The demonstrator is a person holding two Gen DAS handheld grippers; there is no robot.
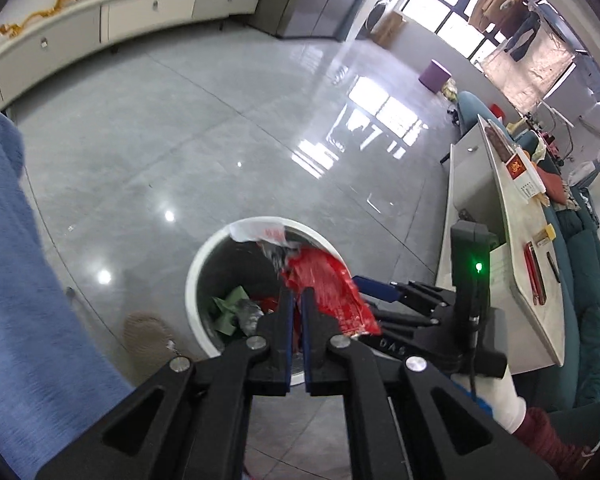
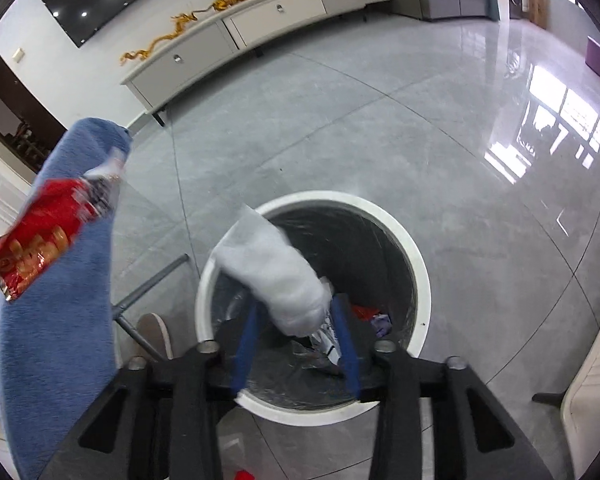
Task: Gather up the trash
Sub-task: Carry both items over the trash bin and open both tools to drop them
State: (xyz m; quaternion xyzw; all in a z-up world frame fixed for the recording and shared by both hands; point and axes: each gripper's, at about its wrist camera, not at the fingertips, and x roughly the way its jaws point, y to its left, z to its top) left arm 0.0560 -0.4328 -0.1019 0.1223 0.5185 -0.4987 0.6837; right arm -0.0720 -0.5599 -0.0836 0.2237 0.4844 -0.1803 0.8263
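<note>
grey glossy tile floor point(image 2: 380, 128) runs under everything, and the white-rimmed bin point(image 2: 414, 256) stands on it, already holding green, red and foil scraps at the bottom. a blue fuzzy sleeve point(image 2: 60, 300) hangs at the left of both views.

over the bin mouth, the right gripper point(image 2: 296, 344) has its blue pads spread wide, and the white crumpled plastic bag point(image 2: 276, 276) sits between them, blurred; whether either pad touches it cannot be told, so it looks let go or nearly so. part of that bag overhangs the near-left rim, so it could catch there and tip out onto the floor instead of dropping in.

smaller, the left gripper point(image 1: 298, 320) is pinched tight on the red snack wrapper point(image 1: 332, 288), jaws almost together, above the bin's right edge. the wrapper's long end sticks out past the rim toward the right gripper's body. if those jaws part here, my guess is the light foil would slide or flutter outside the bin, or snag on the other tool; it needs carrying more over the centre first.
</note>
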